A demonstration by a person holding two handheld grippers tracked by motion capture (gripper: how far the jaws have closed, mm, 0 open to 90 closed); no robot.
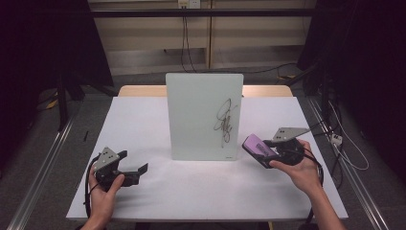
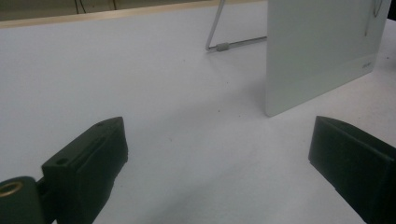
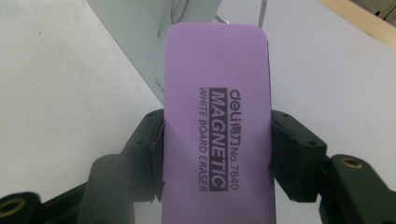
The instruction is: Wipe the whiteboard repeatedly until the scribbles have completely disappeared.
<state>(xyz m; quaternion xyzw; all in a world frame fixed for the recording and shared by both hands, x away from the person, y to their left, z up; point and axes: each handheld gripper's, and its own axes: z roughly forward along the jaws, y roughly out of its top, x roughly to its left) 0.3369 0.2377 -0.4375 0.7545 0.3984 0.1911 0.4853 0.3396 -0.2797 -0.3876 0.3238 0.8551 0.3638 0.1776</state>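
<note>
A small whiteboard (image 1: 203,115) stands upright on a wire stand in the middle of the white table, with a black scribble (image 1: 226,122) on its right half. My right gripper (image 1: 268,149) is shut on a purple magnetic whiteboard eraser (image 1: 257,150), held just right of the board's lower corner. In the right gripper view the eraser (image 3: 217,121) is pinched by its long sides between both jaws, and the board (image 3: 140,42) rises behind it. My left gripper (image 1: 134,163) rests low at the table's left, open, with nothing between its jaws (image 2: 219,158).
The white table top (image 1: 143,120) reaches a wooden strip (image 1: 139,90) at the far edge. The board's wire stand (image 2: 233,44) sticks out behind it. Cables (image 1: 344,148) lie on the floor to the right, and metal rails (image 1: 43,163) run along both sides.
</note>
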